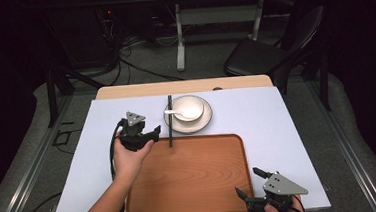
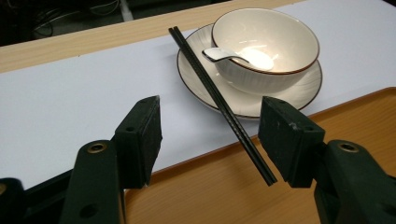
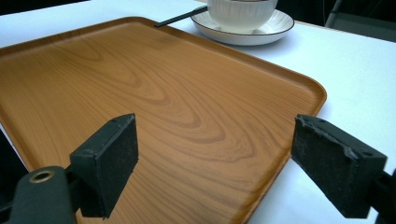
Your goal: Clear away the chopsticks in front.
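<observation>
Left gripper (image 1: 150, 134) sits just left of the chopsticks (image 1: 170, 121), jaws spread wide and empty. In the left gripper view the near end of the pair lies between the jaws, close to one pad, and it's hard to tell whether it touches. The chopsticks lie across the plate's (image 1: 207, 119) left rim, near tips out over the far-left edge of the tray (image 1: 191, 178), so they're propped, not flat on the desk (image 1: 256, 111). Thin, stiff, light, prob. slick lacquer, and two loose sticks will want to scissor apart or roll. Best bet looks like a pinch across both together, w/ the pads square, near the raised end by the tray. Bowl (image 1: 187, 107) w/ a spoon (image 1: 176, 112) in it rides on that plate: ceramic, breakable, so a knock to the rim is the risk. Right gripper (image 1: 247, 183) hangs at the tray's near-right corner, wide open, nothing held.
</observation>
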`<action>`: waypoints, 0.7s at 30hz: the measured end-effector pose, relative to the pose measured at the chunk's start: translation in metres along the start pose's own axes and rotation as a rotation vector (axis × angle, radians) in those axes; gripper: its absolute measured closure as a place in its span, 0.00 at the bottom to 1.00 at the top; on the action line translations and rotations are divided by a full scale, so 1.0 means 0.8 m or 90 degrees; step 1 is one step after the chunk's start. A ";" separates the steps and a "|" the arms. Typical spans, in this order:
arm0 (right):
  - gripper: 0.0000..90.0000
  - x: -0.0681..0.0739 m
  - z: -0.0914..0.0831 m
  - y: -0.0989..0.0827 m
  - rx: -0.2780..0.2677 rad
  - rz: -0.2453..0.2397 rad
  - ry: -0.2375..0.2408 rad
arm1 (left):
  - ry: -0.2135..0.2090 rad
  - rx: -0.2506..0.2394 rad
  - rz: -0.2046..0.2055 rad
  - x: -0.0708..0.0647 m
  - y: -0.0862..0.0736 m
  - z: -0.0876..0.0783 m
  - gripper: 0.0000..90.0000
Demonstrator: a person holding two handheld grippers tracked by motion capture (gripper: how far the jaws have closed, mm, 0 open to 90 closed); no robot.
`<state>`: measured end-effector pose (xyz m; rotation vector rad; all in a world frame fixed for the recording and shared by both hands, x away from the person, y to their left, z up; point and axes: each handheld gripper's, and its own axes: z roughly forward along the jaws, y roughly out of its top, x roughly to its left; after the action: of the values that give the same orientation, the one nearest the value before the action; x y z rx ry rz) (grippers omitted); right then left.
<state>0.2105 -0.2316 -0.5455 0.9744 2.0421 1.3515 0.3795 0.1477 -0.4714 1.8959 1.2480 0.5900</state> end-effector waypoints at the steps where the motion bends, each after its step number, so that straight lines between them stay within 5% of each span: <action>1: 0.16 0.000 0.000 0.000 0.000 0.000 0.000 | 0.002 0.002 -0.004 0.000 0.001 0.003 0.47; 13: 0.16 -0.001 -0.001 0.000 0.000 0.002 0.003 | -0.020 0.064 -0.005 -0.021 0.020 0.045 0.66; 17: 0.16 -0.001 -0.002 0.000 -0.003 0.001 0.006 | -0.007 0.084 -0.001 -0.026 0.017 0.065 0.66; 21: 0.16 -0.003 -0.003 0.000 -0.004 0.005 0.007 | -0.006 0.097 -0.024 -0.028 0.014 0.078 0.69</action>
<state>0.2099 -0.2349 -0.5446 0.9752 2.0436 1.3691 0.4218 0.1033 -0.4985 1.9922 1.3530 0.4762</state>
